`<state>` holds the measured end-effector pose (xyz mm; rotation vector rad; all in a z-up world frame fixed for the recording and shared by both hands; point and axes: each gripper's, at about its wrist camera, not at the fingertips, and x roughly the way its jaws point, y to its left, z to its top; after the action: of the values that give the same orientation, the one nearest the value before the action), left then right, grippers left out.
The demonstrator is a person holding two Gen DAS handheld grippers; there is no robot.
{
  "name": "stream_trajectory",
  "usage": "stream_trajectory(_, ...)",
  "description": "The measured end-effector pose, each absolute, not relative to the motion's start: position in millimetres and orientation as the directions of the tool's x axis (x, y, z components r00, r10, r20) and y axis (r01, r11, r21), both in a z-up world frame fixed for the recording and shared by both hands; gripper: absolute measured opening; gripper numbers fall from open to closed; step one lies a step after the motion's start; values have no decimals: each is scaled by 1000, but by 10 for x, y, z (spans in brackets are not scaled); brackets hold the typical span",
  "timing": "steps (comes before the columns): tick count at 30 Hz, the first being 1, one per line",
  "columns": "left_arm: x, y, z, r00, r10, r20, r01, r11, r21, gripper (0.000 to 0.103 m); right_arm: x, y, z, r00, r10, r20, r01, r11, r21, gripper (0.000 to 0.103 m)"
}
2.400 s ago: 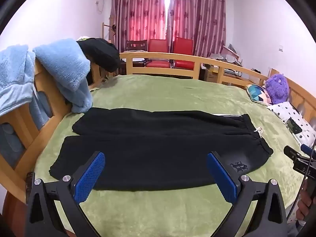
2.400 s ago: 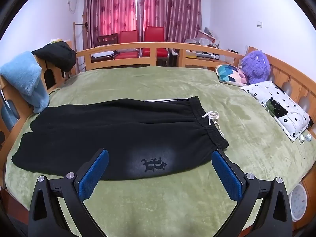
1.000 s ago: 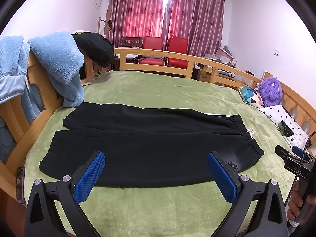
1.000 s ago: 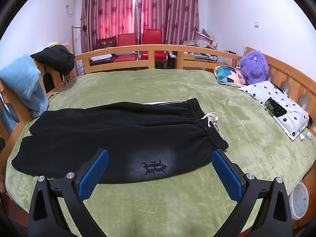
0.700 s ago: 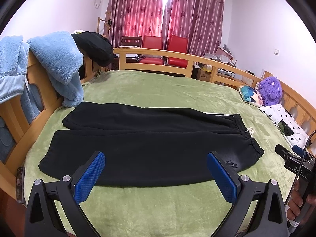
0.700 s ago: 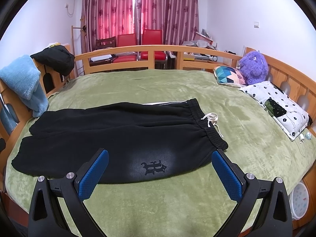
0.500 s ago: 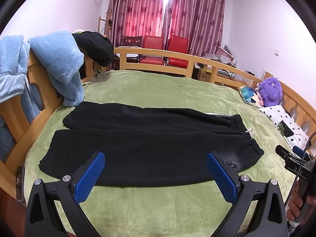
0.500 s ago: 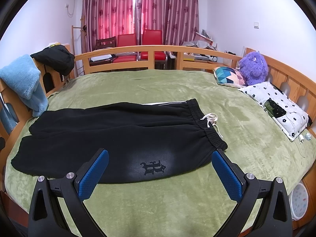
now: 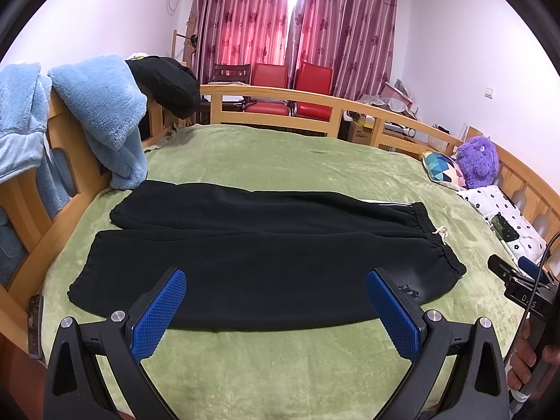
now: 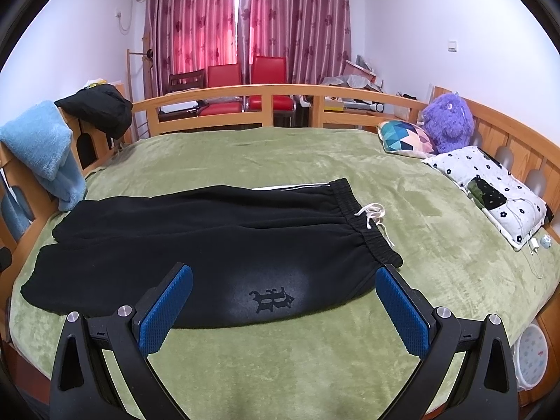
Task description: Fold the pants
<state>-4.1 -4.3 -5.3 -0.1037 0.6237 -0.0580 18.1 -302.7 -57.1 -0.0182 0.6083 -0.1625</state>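
Black pants lie flat on the green blanket, legs to the left, waistband with a white drawstring to the right. They also show in the right wrist view, with a logo near the front edge. My left gripper is open and empty, held above the blanket in front of the pants. My right gripper is open and empty, in front of the logo and waistband. The right tool's body shows at the left wrist view's right edge.
A wooden bed rail rings the green blanket. Blue fleece and a black garment hang on the left rail. A purple plush, patterned cushion and dotted pillow lie at the right.
Both grippers have pulled back and risen a little from the pants since the earliest frames; in the last second nothing has visibly moved. Both stay open.
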Motion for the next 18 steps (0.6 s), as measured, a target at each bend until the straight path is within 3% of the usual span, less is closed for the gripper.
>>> stream_trajectory(18, -32, -87, -14, 836, -54, -546, -7, 994, -109, 103, 228, -2987, -624, 810, -167, -563, 159, 985, -63, 102)
